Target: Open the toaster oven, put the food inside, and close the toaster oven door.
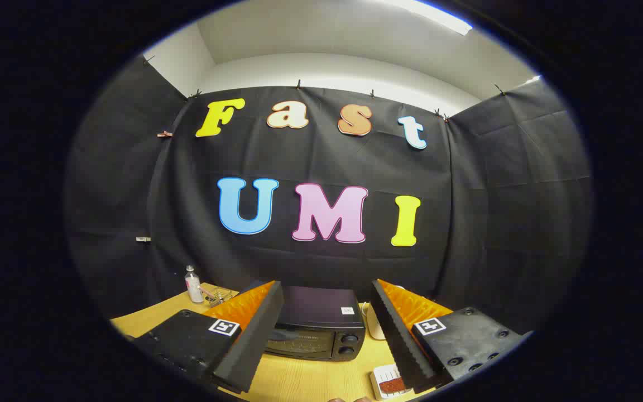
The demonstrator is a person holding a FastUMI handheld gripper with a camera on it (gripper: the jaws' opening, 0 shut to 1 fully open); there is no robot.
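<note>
My tongs point(327, 335) hang spread and empty, toaster oven point(316, 326) door closed, food point(393, 385) waiting on the surface point(299, 382): nothing done yet.

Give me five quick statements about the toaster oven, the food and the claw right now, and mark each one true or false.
1. The black toaster oven on the wooden table has its door closed. True.
2. The claw is shut on the oven's handle. False: its fingers are spread wide, holding nothing.
3. The reddish-brown food on a small white tray sits inside the oven. False: it lies on the table, by the right finger.
4. The oven stands beyond the fingers, seen between them. True.
5. A clear plastic bottle stands on top of the oven. False: it stands on the table, off to the left.
</note>
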